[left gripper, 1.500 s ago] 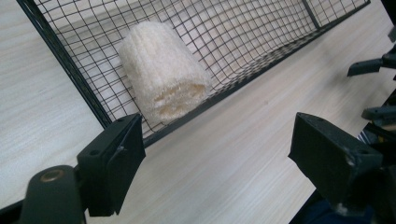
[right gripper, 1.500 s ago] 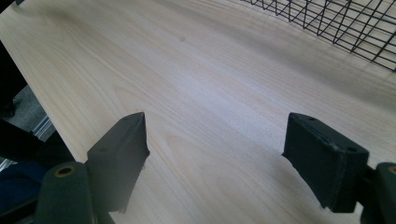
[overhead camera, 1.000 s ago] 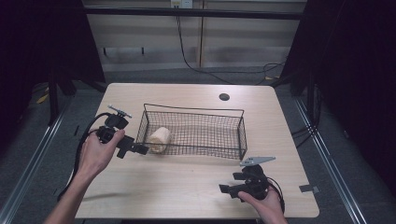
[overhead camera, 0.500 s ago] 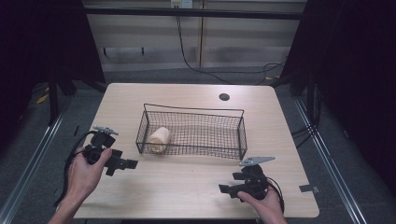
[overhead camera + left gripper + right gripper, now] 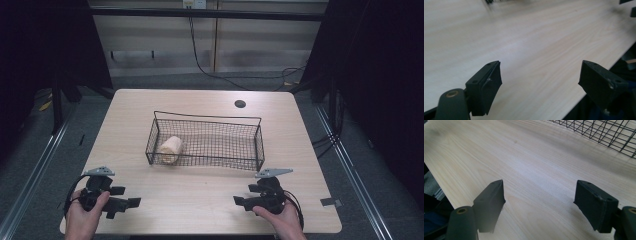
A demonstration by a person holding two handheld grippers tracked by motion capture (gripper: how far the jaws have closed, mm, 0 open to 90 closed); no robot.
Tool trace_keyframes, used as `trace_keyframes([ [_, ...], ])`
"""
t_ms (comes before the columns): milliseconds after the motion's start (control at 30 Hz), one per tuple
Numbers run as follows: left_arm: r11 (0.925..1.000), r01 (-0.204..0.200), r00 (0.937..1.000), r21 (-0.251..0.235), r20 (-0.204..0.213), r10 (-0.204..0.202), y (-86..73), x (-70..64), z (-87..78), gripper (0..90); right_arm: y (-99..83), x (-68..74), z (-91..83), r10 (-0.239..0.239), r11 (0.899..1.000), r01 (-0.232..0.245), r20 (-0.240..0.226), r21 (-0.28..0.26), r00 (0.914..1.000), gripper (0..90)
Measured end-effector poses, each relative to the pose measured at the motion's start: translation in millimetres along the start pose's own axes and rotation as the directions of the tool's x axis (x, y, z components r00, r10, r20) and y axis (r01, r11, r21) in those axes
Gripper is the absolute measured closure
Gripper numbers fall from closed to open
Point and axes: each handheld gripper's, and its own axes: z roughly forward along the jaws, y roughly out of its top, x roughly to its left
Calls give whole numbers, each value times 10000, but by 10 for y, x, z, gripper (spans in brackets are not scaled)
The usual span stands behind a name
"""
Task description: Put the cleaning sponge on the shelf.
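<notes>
- Tabletop (image 5: 200, 200): pale wood, bare along the near edge.
- Wire basket (image 5: 207, 120): at centre, with a pale roll (image 5: 170, 148) lying in its left end; the roll's detail is hard to make out.
- Left gripper (image 5: 131, 202): near-left corner, fingers (image 5: 485, 86) wide apart, empty, above bare wood.
- Right gripper (image 5: 240, 201): near-right, fingers (image 5: 490, 202) spread wide, empty; basket edge cut off at its view's top.
</notes>
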Motion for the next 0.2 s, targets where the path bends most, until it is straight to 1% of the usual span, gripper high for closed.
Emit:
trace_keyframes([
  [33,10000,-59,10000,-60,-74,59,-10,-6,9,178,1,1,7,-17,10000,17,43,47,10000,235],
  [67,9997,-157,9994,-168,-304,152,-21,-20,8,178,3,-2,13,-38,9999,37,100,95,9999,235],
  [133,9988,-285,9992,-387,-286,275,-54,-41,19,178,6,-11,32,-85,9999,82,241,129,9997,235],
  [200,9985,-268,9995,-486,-204,258,-99,-31,39,178,4,-20,49,-156,9997,148,415,190,9990,235],
])
